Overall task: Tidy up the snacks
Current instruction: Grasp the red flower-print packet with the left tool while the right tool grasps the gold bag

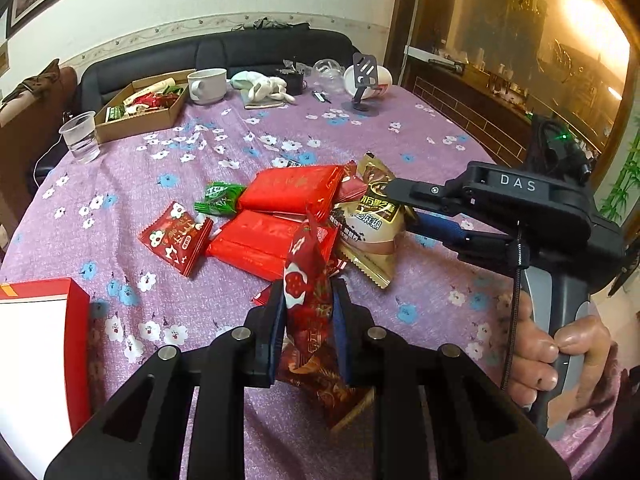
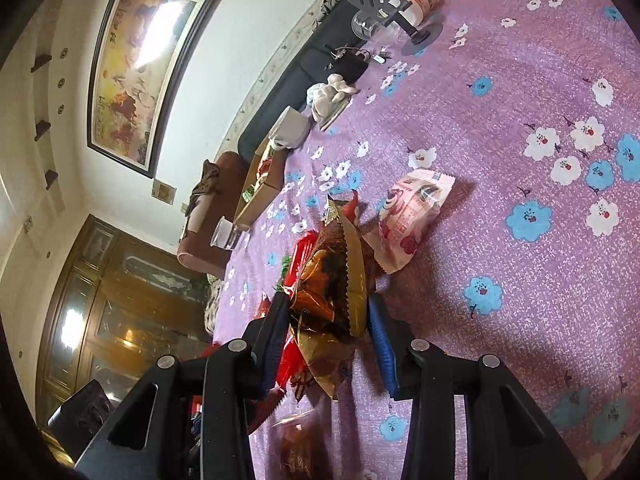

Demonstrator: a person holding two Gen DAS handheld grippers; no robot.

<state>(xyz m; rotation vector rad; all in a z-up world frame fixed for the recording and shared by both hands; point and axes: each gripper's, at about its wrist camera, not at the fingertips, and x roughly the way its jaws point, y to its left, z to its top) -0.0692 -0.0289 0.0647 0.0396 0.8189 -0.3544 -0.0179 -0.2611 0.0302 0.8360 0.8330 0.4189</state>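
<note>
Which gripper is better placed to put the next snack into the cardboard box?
Left, probably. The left gripper is shut on a dark red packet, lifted and facing the cardboard box. The right gripper only straddles the gold packet.

Glossy foil wrappers cover the snacks: a dark red packet (image 1: 308, 300) pinched in the left tool (image 1: 308, 304), whose matt black plastic fingers carry blue ribbed pads (image 1: 343, 328). At 1 o'clock, a shiny gold packet (image 1: 370, 224). The table (image 1: 240, 152) wears a rough purple floral cloth. At 10 o'clock, a clear plastic cup (image 1: 80, 136) and matt cardboard box (image 1: 140, 108).
</note>
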